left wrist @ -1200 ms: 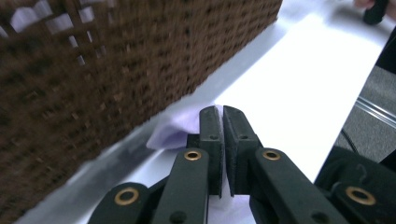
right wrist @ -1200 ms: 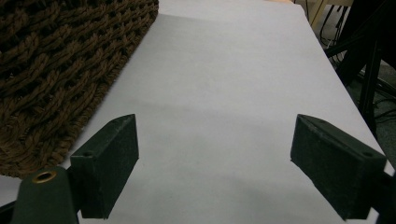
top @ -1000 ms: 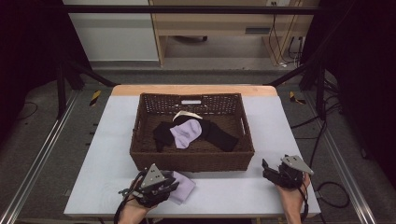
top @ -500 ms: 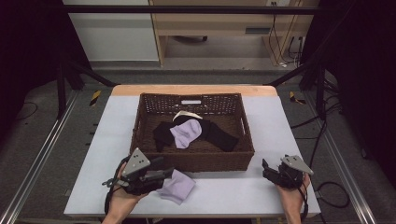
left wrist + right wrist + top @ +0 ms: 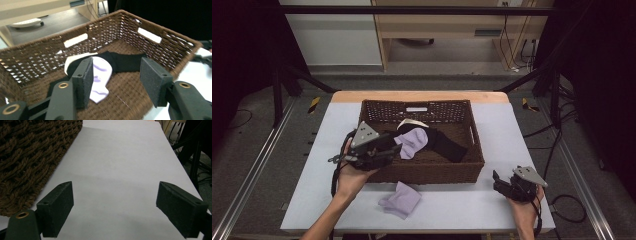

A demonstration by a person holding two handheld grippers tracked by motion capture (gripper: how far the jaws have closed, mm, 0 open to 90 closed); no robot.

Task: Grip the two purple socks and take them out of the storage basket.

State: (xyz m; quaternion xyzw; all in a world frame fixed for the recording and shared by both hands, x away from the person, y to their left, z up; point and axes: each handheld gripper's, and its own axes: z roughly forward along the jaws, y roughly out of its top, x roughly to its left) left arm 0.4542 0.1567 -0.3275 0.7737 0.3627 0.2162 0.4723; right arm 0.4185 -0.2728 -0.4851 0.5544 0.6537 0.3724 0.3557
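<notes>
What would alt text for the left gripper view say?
The left claw, jaws open and empty, hovers over a brown woven wicker basket. Inside lie a pale purple sock and a long black sock.

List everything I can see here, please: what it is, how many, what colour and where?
basket: one, brown wicker, middle of the table.
table: one, pale grey top.
lilac sock in basket: one, lying on the black sock.
black sock: one, on the basket floor.
cream item: one, partly hidden under the socks.
lilac sock on table: one, before the basket's near wall.
left tool: one, black, open, above the basket's left side.
right tool: one, black, open, at the table's near right corner.
</notes>
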